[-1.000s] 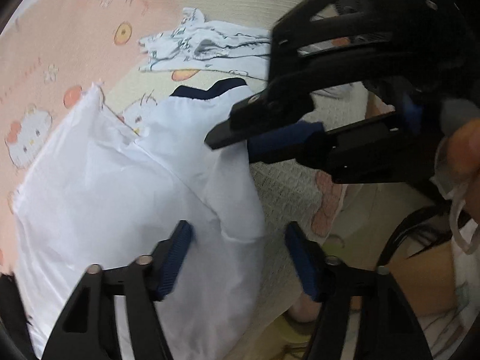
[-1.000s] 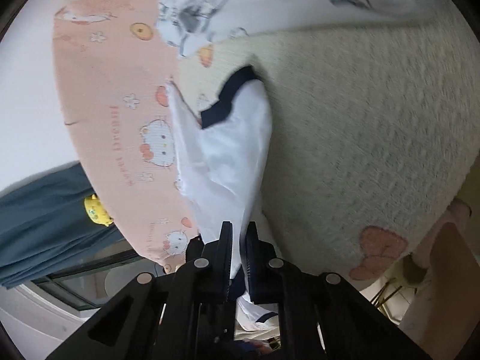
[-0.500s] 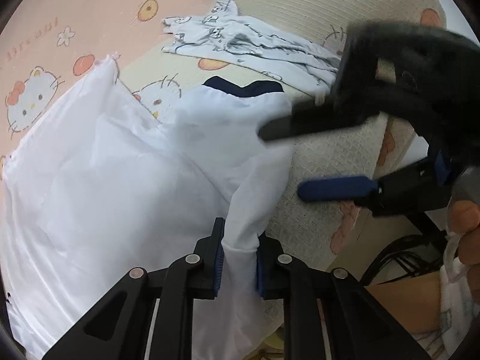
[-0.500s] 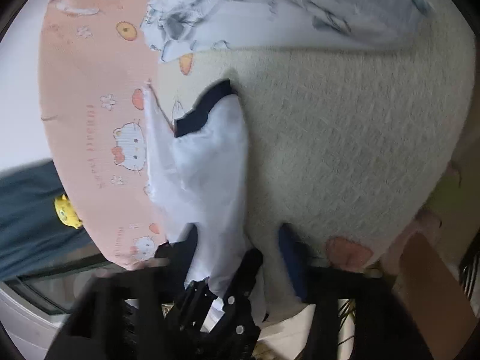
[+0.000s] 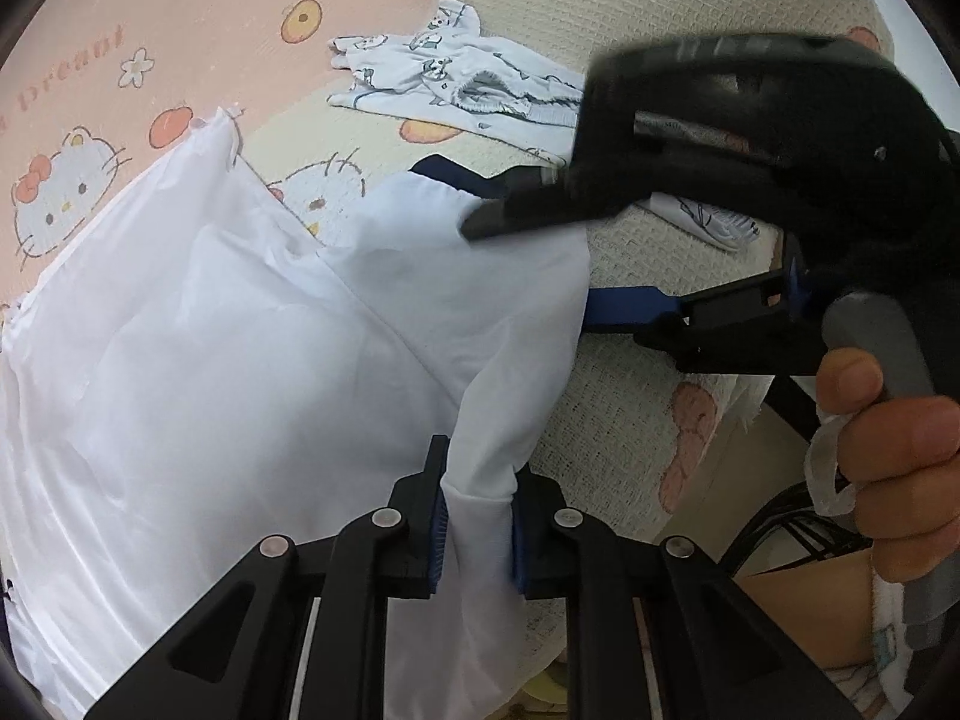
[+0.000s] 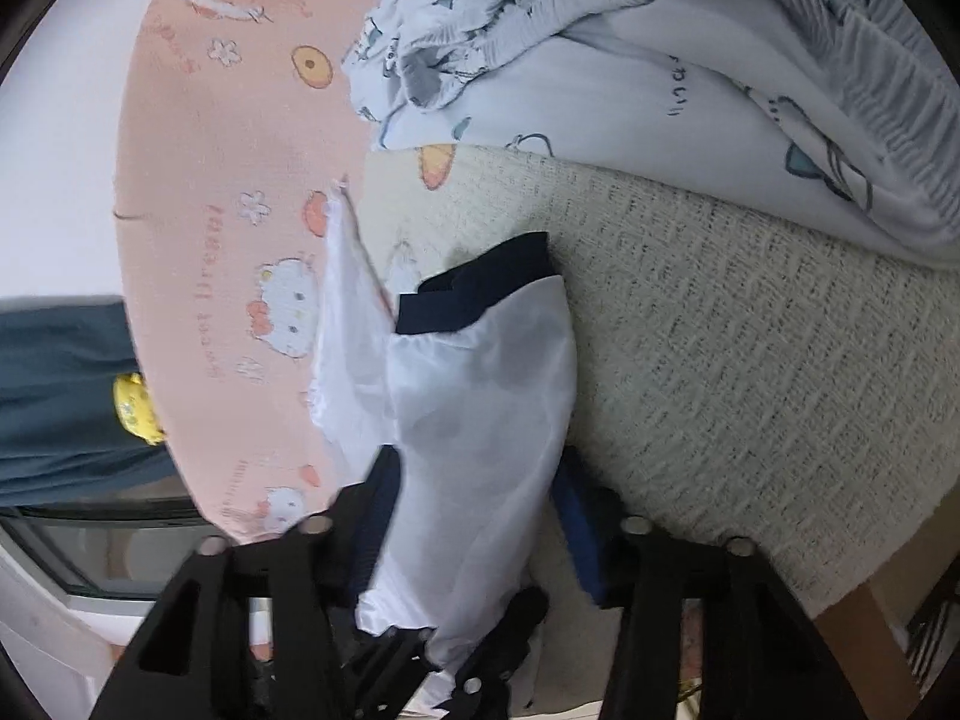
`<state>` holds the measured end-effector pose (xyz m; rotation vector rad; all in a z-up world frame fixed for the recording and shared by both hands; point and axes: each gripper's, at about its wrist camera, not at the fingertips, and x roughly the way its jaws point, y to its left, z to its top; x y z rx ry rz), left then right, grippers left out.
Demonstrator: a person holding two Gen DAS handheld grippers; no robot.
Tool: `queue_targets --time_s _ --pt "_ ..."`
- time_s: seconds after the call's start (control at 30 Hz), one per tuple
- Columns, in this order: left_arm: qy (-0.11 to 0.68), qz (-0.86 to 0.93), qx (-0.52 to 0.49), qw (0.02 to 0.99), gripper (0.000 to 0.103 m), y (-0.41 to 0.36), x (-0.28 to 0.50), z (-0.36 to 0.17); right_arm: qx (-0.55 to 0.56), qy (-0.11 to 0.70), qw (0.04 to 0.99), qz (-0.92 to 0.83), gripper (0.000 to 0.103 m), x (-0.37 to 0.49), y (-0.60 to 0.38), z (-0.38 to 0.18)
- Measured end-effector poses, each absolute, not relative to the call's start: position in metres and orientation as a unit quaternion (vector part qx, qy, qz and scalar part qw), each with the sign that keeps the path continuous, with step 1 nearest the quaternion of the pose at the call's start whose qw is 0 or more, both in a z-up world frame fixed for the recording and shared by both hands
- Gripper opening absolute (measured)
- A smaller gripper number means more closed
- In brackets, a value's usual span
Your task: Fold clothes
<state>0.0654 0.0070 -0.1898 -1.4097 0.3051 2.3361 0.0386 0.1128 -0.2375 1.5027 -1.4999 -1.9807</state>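
My left claw [image 5: 474, 525] is clamped on the sleeve of the white shirt [image 5: 240, 360], which lies spread on the pink cartoon blanket [image 5: 198, 18] toward ten o'clock. My right claw [image 6: 474, 516] is closing around the sleeve, pads not yet pressing.

Soft, even daylight is filling both views, casting only faint shadows. The white shirt [image 5: 252, 360] is glaring almost featureless. The right gripper [image 5: 540, 264] is smearing with motion blur. Fisheye bending is curving the edges, and dark corners are closing in.
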Motion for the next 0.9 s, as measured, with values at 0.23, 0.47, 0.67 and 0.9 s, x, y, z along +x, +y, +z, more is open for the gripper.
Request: queue_targets --time_s 0.23,0.47,0.67,0.9 --pt "0.105 0.834 -0.497 0.217 0.021 0.013 0.073 -0.179 0.532 -0.504 0.091 -0.674 0.000 0.035 0.112 -0.246" --pt "0.108 0.843 -0.487 0.203 0.056 0.012 0.064 -0.164 0.515 -0.497 0.109 -0.689 0.000 0.038 0.122 -0.232" --pt "0.130 0.836 -0.489 0.214 0.056 0.026 0.052 -0.162 0.521 -0.507 0.109 -0.678 0.000 0.058 0.146 -0.237" --pt "0.154 0.827 -0.491 0.226 0.056 0.046 0.040 -0.171 0.508 -0.521 0.122 -0.675 0.000 0.060 0.153 -0.237"
